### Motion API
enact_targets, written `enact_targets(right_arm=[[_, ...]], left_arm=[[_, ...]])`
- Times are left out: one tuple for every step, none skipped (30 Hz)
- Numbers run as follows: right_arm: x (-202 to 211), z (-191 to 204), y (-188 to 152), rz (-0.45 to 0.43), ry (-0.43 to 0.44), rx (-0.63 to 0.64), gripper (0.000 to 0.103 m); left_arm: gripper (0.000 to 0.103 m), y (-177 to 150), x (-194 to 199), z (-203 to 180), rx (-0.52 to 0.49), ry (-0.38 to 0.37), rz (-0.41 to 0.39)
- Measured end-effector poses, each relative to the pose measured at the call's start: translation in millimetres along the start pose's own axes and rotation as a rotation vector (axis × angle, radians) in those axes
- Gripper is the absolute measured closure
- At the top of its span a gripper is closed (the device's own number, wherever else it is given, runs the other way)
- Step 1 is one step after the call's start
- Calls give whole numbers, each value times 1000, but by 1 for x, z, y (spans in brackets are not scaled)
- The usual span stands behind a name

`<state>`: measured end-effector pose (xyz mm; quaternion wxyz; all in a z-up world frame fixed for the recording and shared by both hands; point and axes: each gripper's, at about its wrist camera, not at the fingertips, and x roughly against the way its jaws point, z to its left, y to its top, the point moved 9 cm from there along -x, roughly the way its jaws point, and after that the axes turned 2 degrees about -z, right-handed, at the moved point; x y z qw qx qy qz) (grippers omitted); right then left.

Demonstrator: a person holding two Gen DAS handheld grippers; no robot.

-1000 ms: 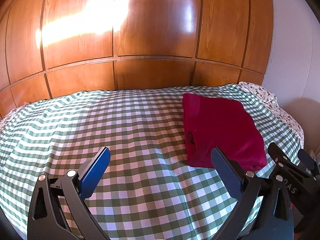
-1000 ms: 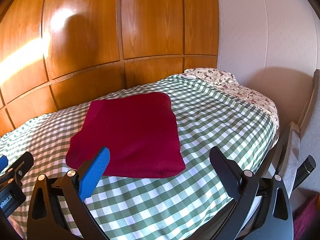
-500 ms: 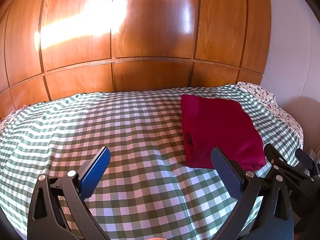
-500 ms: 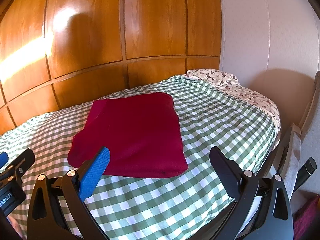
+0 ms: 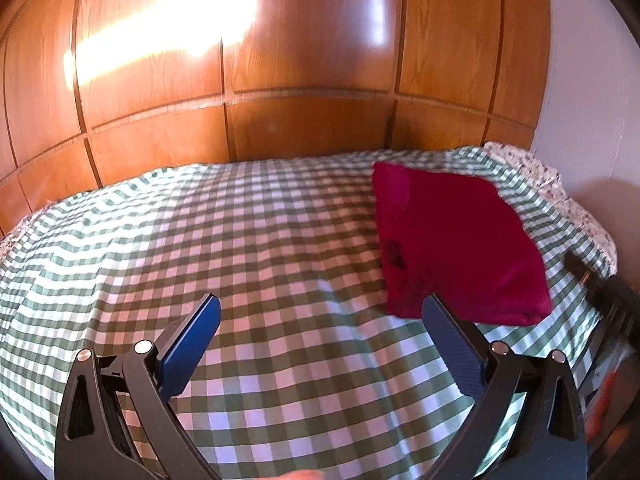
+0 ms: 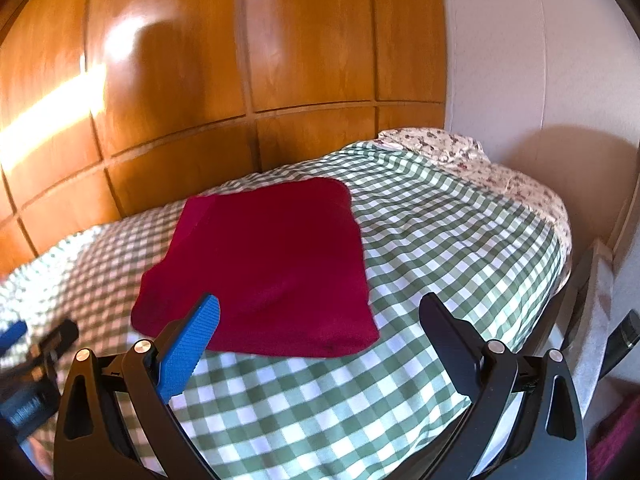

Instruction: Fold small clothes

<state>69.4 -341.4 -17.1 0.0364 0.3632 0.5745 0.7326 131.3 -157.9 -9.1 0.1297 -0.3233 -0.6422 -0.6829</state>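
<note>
Left wrist view is showing the left tool (image 5: pixel 320 340) hovering over the bed (image 5: pixel 240 240), its two fingers standing wide apart with nothing between them. One finger is carrying a blue pad (image 5: pixel 190 346), and the other finger (image 5: pixel 452 346) is looking dark. The bed is wearing a green and white checked cover. A dark red folded garment (image 5: pixel 460 240) is lying flat on that cover, ahead of the left tool and off to its right side, with its near edge sitting just past the dark finger. Behind the bed a glossy wooden panelled wall (image 5: pixel 280 60) is catching a bright streak of sunlight. A floral pillow (image 5: pixel 560 192) is resting at the far right corner of the bed, beside a pale wall.

The right wrist view is showing the right tool (image 6: pixel 320 340) hanging above the near edge of the bed (image 6: pixel 440 260), fingers likewise spread wide and gripping nothing. The folded garment (image 6: pixel 272 264) is lying straight ahead of it, a neat squarish shape, with the blue pad (image 6: pixel 188 346) overlapping its near left corner in the picture; whether they are touching cannot be told. The floral pillow (image 6: pixel 480 164) is sitting beyond the garment to the right, well apart from it. The left tool (image 6: pixel 28 364) is appearing blurred at the left edge of this view.
</note>
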Motion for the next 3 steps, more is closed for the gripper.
enact_targets(right_arm=[[-4, -7, 3, 6, -5, -21, 4], [-12, -18, 7, 14, -23, -48, 4], [-19, -26, 11, 20, -33, -66, 4]], left_arm=[[3, -2, -4, 4, -2, 9, 8], [3, -4, -7, 7, -1, 17, 16], [3, -6, -13, 13, 9, 24, 30]])
